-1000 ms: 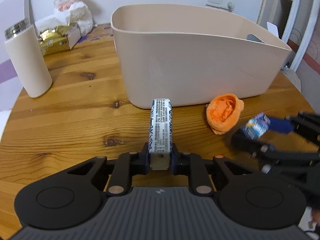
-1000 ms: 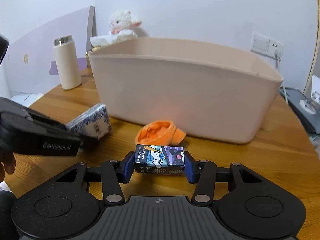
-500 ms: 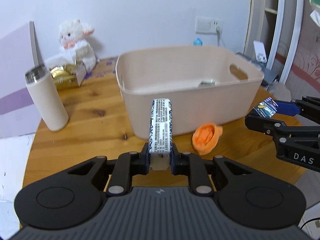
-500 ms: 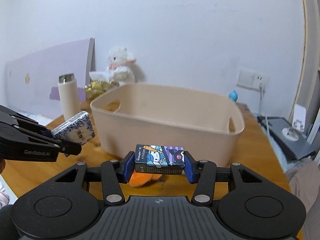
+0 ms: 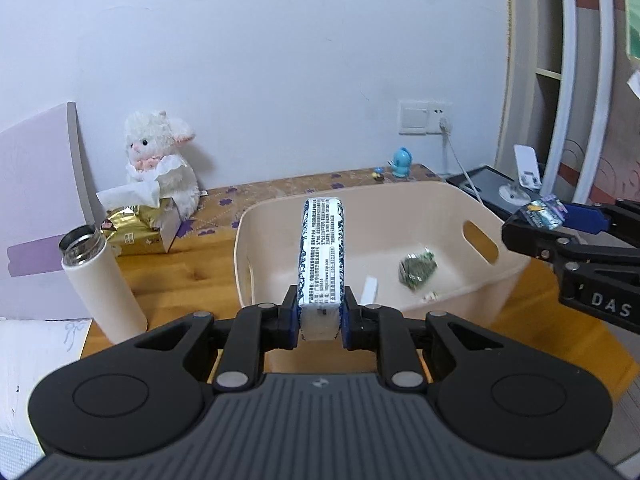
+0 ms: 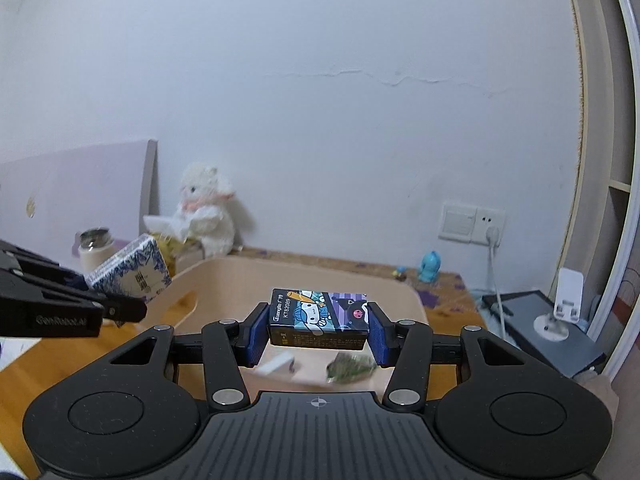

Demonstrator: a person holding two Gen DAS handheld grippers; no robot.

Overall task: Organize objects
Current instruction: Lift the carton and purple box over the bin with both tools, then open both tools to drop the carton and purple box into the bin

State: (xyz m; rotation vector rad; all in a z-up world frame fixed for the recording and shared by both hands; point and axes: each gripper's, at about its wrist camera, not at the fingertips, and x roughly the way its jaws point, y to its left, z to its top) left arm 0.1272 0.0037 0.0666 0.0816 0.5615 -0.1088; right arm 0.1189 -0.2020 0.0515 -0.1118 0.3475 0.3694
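Note:
My left gripper (image 5: 320,312) is shut on a blue-and-white patterned tissue pack (image 5: 322,252), held edge-up above the near left part of the beige bin (image 5: 400,200). My right gripper (image 6: 318,334) is shut on a small cartoon-printed box (image 6: 318,314), raised over the bin (image 6: 224,272). In the left wrist view the right gripper (image 5: 556,220) hangs at the bin's right rim with that box (image 5: 544,210). The tissue pack (image 6: 132,272) shows at the left in the right wrist view. Inside the bin lie a green packet (image 5: 416,268) and a small white piece (image 5: 370,290).
A white thermos (image 5: 102,280) stands left of the bin on the wooden table (image 5: 192,268). Behind it are a gold tissue box (image 5: 136,228) and a plush lamb (image 5: 160,160). A blue figurine (image 5: 401,162) sits by the wall; a dark device (image 6: 548,332) lies to the right.
Both grippers have risen from table level to above the bin, each still holding its object. The orange item on the table has dropped out of view; the bin's inside now shows.

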